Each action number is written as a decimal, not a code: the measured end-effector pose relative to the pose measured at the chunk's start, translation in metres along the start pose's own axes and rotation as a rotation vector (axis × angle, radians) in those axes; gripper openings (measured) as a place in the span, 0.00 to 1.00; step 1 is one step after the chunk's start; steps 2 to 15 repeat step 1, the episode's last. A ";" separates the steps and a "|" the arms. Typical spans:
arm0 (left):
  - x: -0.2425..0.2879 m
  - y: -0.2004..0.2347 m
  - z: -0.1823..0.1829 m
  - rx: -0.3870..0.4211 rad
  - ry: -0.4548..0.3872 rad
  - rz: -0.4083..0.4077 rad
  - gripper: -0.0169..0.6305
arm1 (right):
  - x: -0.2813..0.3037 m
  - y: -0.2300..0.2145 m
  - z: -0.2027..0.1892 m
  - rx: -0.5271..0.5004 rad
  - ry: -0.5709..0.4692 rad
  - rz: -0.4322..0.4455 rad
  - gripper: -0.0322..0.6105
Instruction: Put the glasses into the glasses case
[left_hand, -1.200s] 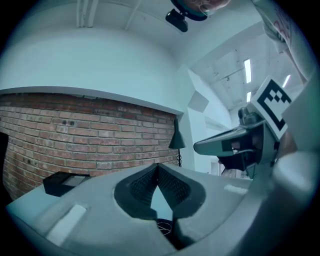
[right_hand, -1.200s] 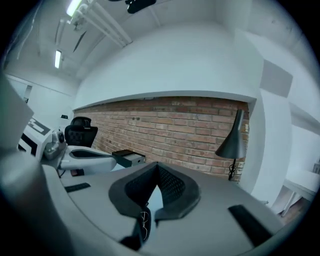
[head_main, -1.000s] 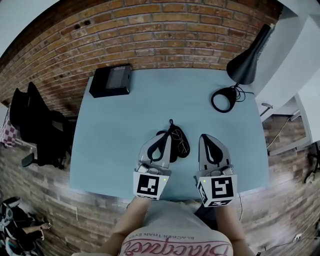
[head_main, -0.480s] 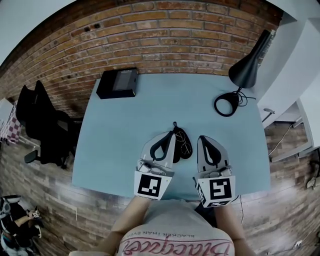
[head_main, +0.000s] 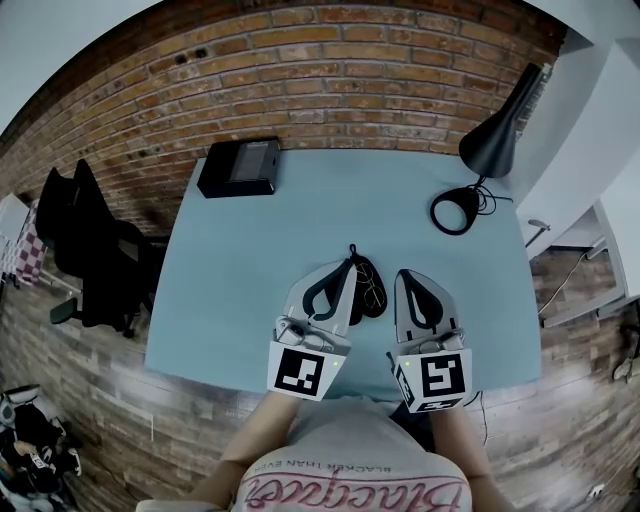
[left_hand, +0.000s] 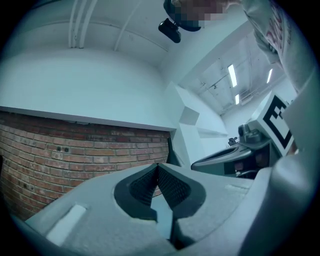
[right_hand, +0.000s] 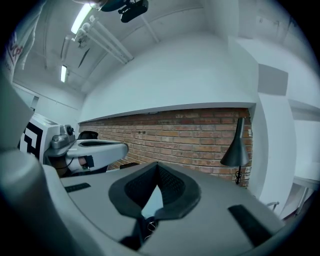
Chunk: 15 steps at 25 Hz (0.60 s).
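Left tool (head_main: 343, 274) closed. Ridged pads pressed together at the tips in the left gripper view, nothing pinched between them. Held low over the near half of the tabletop (head_main: 250, 260), nose angled up toward the brick wall (head_main: 330, 80). Tip overlapping the left edge of the glasses case (head_main: 368, 300) in the head view; cannot tell whether touching it.

Right tool (head_main: 408, 276) likewise closed, pads meeting at the tips, empty. Lies just beside the case on its right, roughly parallel to the left tool.

Black glasses case flat on the tabletop between the two tools, a small loop (head_main: 352, 250) sticking out at its far end. Glasses (head_main: 374, 288) — thin wire frames — resting on the dark case; cannot tell whether seated fully inside. Also visible low in the right gripper view, through the gap beneath the closed pads: one rim against the black.

Well apart at the far right, a black desk lamp (head_main: 490, 145) with a round base. At the far left corner, a flat black box (head_main: 240, 165) against the wall. Beside the tabletop's left edge — off it, on the floor — a black office chair (head_main: 80, 250).
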<state>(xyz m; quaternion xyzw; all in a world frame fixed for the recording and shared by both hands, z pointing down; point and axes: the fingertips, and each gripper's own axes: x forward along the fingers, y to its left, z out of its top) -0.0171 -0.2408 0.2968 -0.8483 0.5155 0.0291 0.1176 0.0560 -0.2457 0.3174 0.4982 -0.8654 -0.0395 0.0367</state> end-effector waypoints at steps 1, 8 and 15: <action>-0.001 0.000 0.001 -0.001 -0.001 0.000 0.03 | 0.000 0.000 0.000 0.002 0.001 0.002 0.06; -0.001 0.000 0.001 -0.001 -0.001 0.000 0.03 | 0.000 0.000 0.000 0.002 0.001 0.002 0.06; -0.001 0.000 0.001 -0.001 -0.001 0.000 0.03 | 0.000 0.000 0.000 0.002 0.001 0.002 0.06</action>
